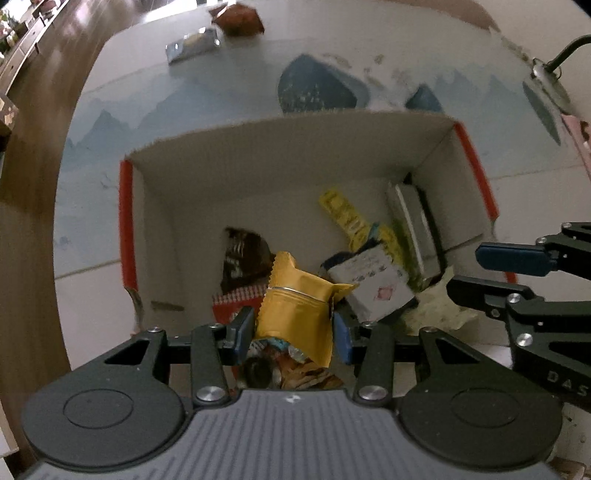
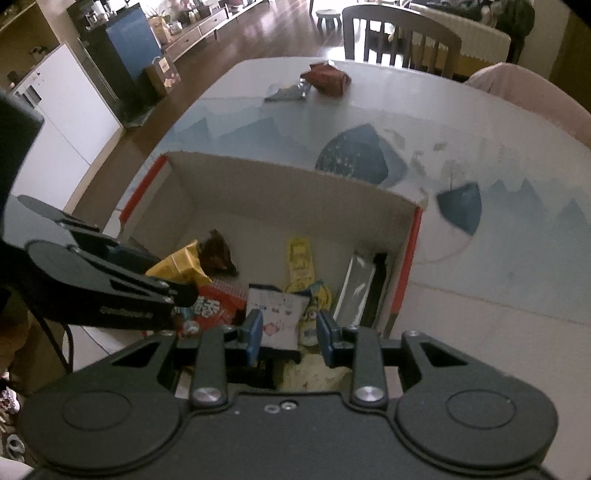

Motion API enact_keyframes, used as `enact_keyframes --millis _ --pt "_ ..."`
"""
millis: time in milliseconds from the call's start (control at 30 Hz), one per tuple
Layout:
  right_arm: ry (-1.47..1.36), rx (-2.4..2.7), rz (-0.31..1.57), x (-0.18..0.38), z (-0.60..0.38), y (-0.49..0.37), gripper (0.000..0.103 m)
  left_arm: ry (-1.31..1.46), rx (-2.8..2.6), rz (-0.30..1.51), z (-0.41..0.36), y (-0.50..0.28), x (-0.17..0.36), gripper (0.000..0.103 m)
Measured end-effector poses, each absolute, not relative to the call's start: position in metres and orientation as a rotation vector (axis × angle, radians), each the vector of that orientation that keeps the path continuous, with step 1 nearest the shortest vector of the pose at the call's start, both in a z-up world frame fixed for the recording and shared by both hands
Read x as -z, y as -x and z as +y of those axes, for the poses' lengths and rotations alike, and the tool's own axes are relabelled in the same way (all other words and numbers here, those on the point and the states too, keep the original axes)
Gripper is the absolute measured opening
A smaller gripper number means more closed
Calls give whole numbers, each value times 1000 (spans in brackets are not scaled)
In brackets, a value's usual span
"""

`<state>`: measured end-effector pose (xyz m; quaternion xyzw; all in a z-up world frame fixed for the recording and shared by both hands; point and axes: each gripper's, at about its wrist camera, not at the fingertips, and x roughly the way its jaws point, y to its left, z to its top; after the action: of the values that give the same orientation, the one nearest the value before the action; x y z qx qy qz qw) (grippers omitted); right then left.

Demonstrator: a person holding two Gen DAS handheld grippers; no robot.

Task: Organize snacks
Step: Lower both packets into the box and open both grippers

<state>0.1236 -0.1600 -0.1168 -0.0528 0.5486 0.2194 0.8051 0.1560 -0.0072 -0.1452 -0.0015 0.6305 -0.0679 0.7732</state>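
Over the open cardboard box [image 1: 288,147], the left claw [image 1: 293,334] clamps a yellow pouch [image 1: 295,306] between its pads. Beside it, the right claw [image 2: 289,338] stands at its narrowest, a white packet [image 2: 279,314] between its blue pads. Below both, more snacks lie in the box; beyond it, on the desk [image 2: 461,295], sit a red-brown bag [image 2: 328,79] and a silver packet [image 1: 192,46].

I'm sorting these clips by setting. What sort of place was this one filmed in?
Most likely a home dining area: a table with a patterned cover, a wooden dining chair at its far end, and a low sideboard along a wood floor.
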Motion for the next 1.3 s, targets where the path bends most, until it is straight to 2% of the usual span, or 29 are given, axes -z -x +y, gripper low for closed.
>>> enact_keyframes --millis 467,700,867,1300 --pt "69 -464 1228 142 -158 -116 31 -52 135 1381 -15 -141 177 46" --pt "65 -465 1228 142 -159 -112 32 -59 145 1359 -15 -134 180 52" --pt "50 -462 1220 139 -161 -108 33 -43 154 1329 -15 -129 176 63" --pt "38 -457 1172 117 -164 -92 35 -22 173 1216 -3 -105 136 64"
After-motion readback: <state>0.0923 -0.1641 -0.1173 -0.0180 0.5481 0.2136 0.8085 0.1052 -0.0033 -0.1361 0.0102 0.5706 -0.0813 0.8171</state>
